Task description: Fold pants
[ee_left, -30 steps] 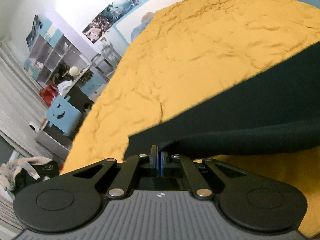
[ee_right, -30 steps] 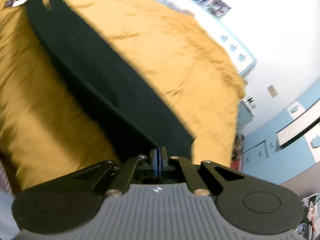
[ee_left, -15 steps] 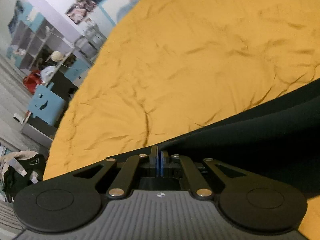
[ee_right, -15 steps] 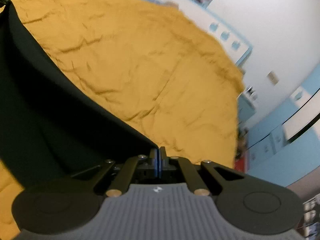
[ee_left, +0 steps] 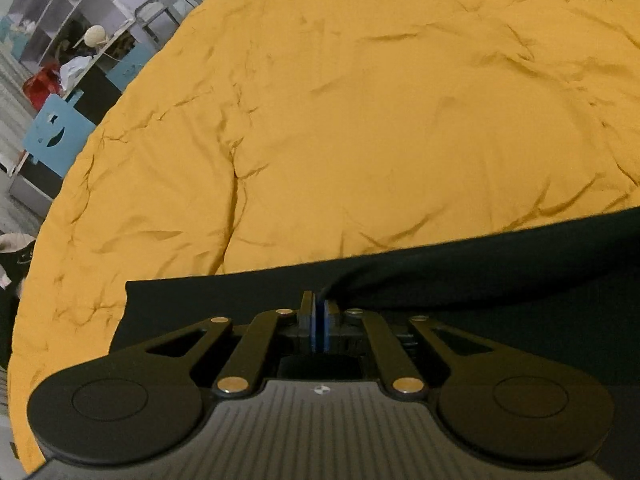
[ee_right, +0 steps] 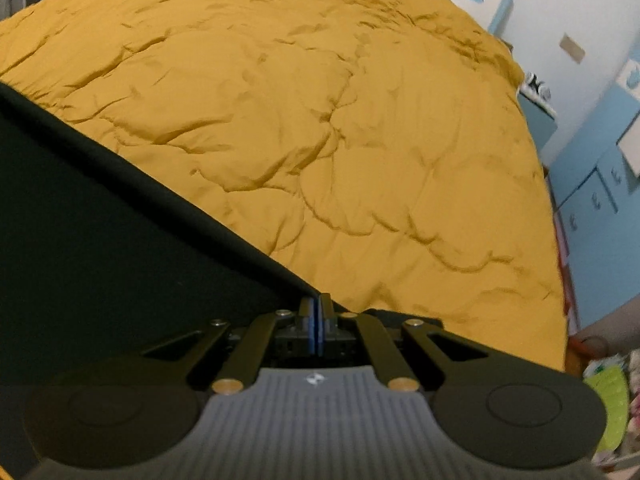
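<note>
The black pants lie on a mustard-yellow bedspread. My left gripper is shut on the pants' edge, low over the fabric, which spreads to the right and under the gripper. In the right wrist view my right gripper is shut on a corner of the pants, whose straight edge runs up to the left across the bedspread. The rest of the pants lies outside both views.
To the left of the bed stand a shelf unit, a blue chair and a red object. On the right are blue cabinets and a white wall. A green item lies by the bed's right edge.
Both grippers have swung the pants over and lowered them toward the bedspread. The fabric that hung raised across the views now lies low near the grippers, with more bedspread showing beyond.
</note>
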`<state>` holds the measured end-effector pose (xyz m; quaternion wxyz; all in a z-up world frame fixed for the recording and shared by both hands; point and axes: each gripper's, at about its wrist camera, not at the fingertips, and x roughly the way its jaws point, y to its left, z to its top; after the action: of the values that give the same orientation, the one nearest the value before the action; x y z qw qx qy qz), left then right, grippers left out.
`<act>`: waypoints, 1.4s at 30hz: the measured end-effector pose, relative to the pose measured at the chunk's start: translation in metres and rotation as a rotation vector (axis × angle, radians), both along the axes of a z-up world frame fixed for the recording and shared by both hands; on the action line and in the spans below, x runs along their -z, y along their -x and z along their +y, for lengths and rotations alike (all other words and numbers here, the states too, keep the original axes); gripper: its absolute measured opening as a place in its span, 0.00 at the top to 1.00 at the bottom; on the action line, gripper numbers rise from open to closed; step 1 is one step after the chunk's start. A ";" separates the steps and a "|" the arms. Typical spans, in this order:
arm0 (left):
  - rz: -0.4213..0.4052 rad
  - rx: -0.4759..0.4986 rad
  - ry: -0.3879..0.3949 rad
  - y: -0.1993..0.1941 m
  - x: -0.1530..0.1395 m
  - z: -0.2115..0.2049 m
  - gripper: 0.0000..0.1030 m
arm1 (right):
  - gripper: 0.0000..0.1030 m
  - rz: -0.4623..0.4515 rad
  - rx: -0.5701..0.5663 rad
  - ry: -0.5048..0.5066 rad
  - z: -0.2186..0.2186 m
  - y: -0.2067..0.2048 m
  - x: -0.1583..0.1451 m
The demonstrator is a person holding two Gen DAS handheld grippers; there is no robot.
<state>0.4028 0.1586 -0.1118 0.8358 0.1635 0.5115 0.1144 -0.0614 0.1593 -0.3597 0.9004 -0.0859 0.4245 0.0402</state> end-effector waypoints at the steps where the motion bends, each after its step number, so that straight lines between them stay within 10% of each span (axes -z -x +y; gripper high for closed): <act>1: -0.007 -0.004 0.003 0.001 0.000 0.000 0.89 | 1.00 -0.002 0.009 -0.012 -0.001 0.000 0.002; 6: -0.041 0.000 -0.014 0.006 -0.005 -0.006 0.73 | 0.91 -0.035 0.070 -0.080 -0.007 0.004 0.003; 9: -0.129 0.000 0.002 0.020 -0.025 -0.008 0.55 | 0.55 -0.107 0.099 -0.120 -0.010 0.019 -0.014; 15: -0.248 -0.006 0.251 0.073 -0.075 -0.030 0.53 | 0.54 -0.210 0.240 -0.173 -0.020 0.072 -0.053; 23: -0.214 -0.014 0.516 0.119 -0.061 -0.064 0.56 | 0.55 -0.197 0.470 -0.392 -0.061 0.151 -0.041; 31: -0.160 -0.088 0.513 0.097 -0.032 -0.076 0.69 | 0.56 -0.204 0.402 -0.513 -0.102 0.104 -0.017; 42: -0.100 -0.127 0.426 0.092 -0.018 -0.090 0.69 | 0.62 -0.095 0.201 -0.327 -0.092 0.038 0.030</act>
<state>0.3105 0.0683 -0.0936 0.8668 -0.0551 0.4913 0.0644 -0.0997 0.0677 -0.3897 0.9209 0.1024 0.3759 0.0144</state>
